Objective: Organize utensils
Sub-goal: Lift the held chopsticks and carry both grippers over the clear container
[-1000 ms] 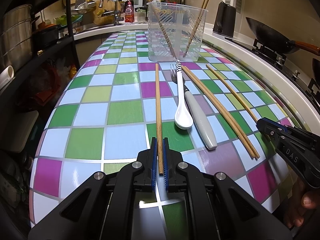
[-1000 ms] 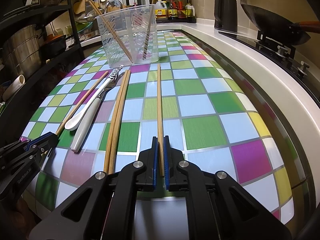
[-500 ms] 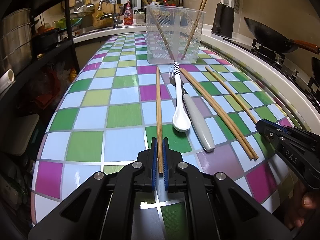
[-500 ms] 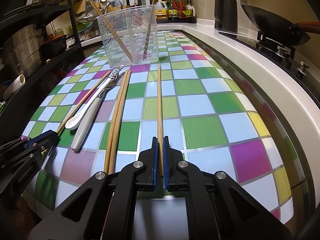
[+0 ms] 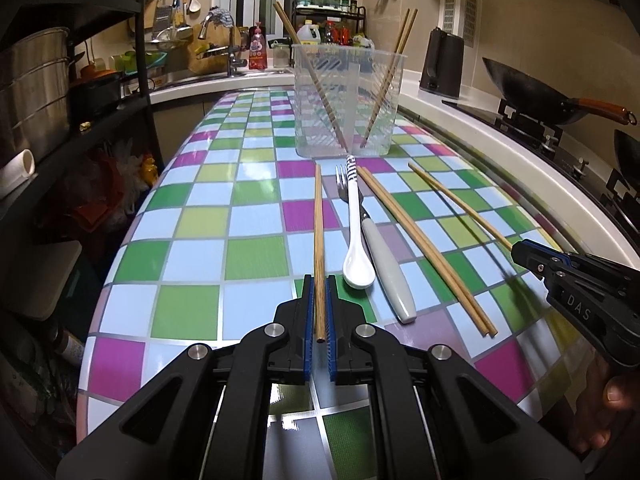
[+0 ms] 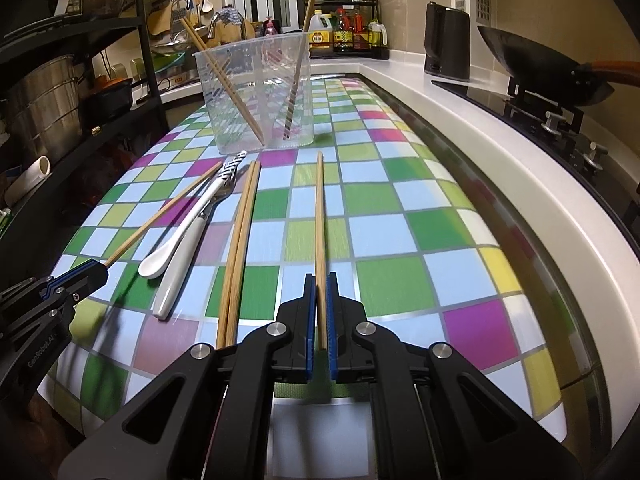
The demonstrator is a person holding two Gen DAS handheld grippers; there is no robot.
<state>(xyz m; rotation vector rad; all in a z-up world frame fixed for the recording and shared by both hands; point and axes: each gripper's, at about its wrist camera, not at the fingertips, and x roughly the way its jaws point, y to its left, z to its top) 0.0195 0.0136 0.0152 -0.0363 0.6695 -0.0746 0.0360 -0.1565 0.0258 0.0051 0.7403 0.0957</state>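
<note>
My left gripper (image 5: 319, 284) is shut on the near end of a wooden chopstick (image 5: 319, 232), which points toward a clear plastic container (image 5: 347, 96) holding several chopsticks. My right gripper (image 6: 319, 282) is shut on another chopstick (image 6: 319, 216), pointing the same way. Between them on the checkered table lie a white spoon (image 5: 355, 248), a grey-handled fork (image 5: 386, 264) and a pair of chopsticks (image 5: 424, 248). The right gripper shows at the right of the left wrist view (image 5: 520, 250), the left gripper at the left of the right wrist view (image 6: 94, 274).
A white counter (image 6: 480, 128) with a black kettle (image 6: 446, 46), a stove and a wok (image 6: 532, 64) runs along the right. A black shelf rack with steel pots (image 5: 36, 88) stands at the left. A sink (image 5: 224, 52) and bottles are behind the container.
Both grippers have lifted their chopsticks slightly off the table; the left wrist view has risen and tilted. The spoon, fork and chopstick pair have not moved.
</note>
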